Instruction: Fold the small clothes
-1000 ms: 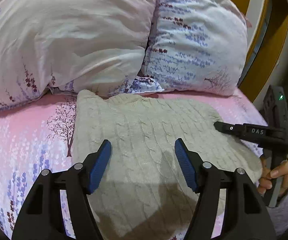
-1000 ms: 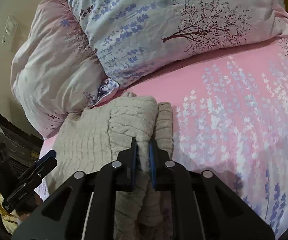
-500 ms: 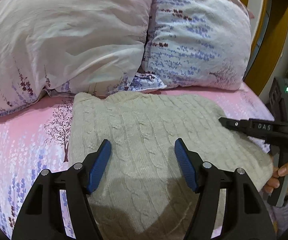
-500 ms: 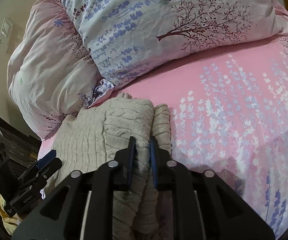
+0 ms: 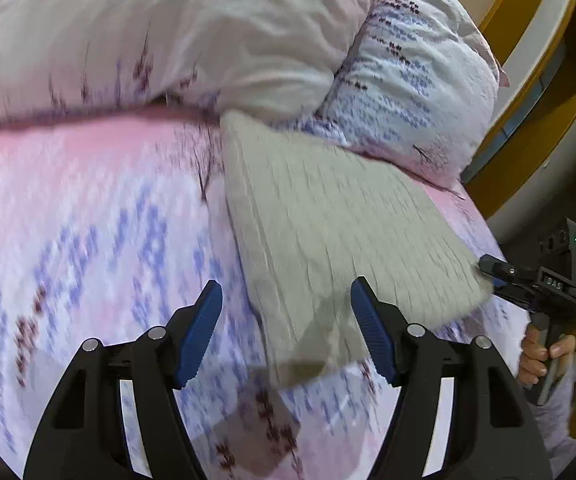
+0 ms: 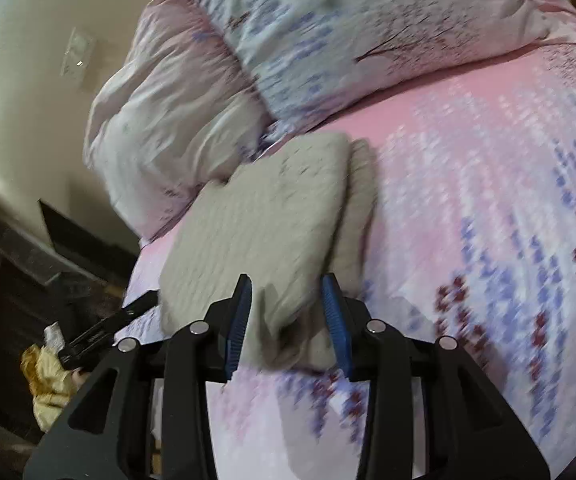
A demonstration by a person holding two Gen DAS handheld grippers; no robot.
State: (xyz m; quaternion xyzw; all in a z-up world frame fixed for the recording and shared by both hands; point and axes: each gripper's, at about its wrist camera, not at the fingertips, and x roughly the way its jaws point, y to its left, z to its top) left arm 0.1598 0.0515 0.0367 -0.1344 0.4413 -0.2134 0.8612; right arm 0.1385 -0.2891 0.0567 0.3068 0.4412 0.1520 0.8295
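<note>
Sweater (image 5: 328,232) is lying folded on the pink flowered bedsheet (image 5: 88,220), up against the two pillows (image 5: 208,32), and that's what I'm seeing from the left wrist cam right now. My left gripper (image 5: 286,330) is hanging over the near corner of the knit with its jaws standing wide apart, blue pads (image 5: 200,334) not touching anything, so it's holding nothing. Off at the right edge of that view the right gripper (image 5: 500,276) is poking at the far corner of the sweater, with the hand (image 5: 536,356) wrapped around its handle; from this angle I can't tell what its fingers are doing. Switching to the right wrist cam: the right gripper (image 6: 286,320) is opening its jaws, and the bunched near edge of the sweater (image 6: 264,224) is sitting between the pads, but there are gaps on both sides, so it isn't being pinched. The folded bundle is running from the fingers up toward the pillows (image 6: 328,40), with a second layer peeking out along its right side. Everything's pretty motion-blurred. The left gripper (image 6: 104,328) is showing up small at the lower left, too blurry to read.
</note>
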